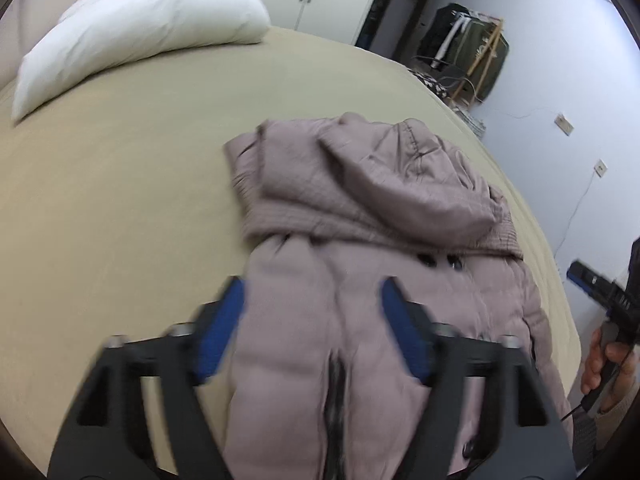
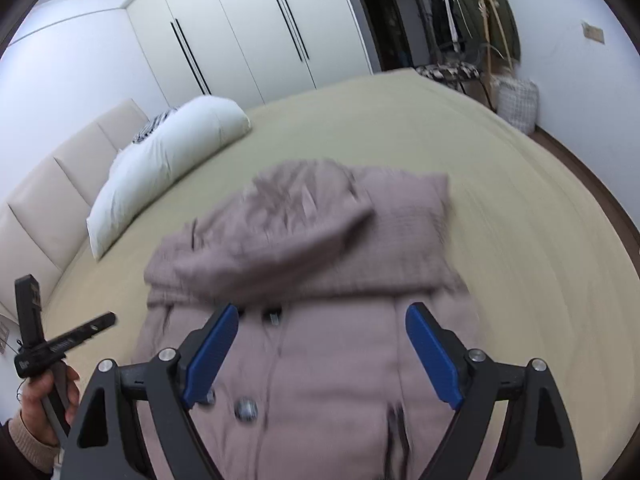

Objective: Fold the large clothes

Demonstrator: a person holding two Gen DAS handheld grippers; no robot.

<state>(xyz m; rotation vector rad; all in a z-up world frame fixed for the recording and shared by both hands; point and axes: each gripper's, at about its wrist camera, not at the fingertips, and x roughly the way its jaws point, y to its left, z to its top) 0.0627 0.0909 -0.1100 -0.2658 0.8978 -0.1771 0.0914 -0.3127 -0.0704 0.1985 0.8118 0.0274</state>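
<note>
A bedroom with white wardrobes (image 2: 256, 28); the bed (image 1: 120, 184) has a tan sheet. The coat (image 1: 360, 240) lies flat on the bed's near side, hood towards the far edge. The left hand-held gripper (image 1: 312, 320) and the right hand-held gripper (image 2: 320, 344) both hang above it, jaws apart and empty. I judge the next fold needs matched grips on both edges. The pillow (image 1: 132, 36) lies well apart; nothing stands in the way.
</note>
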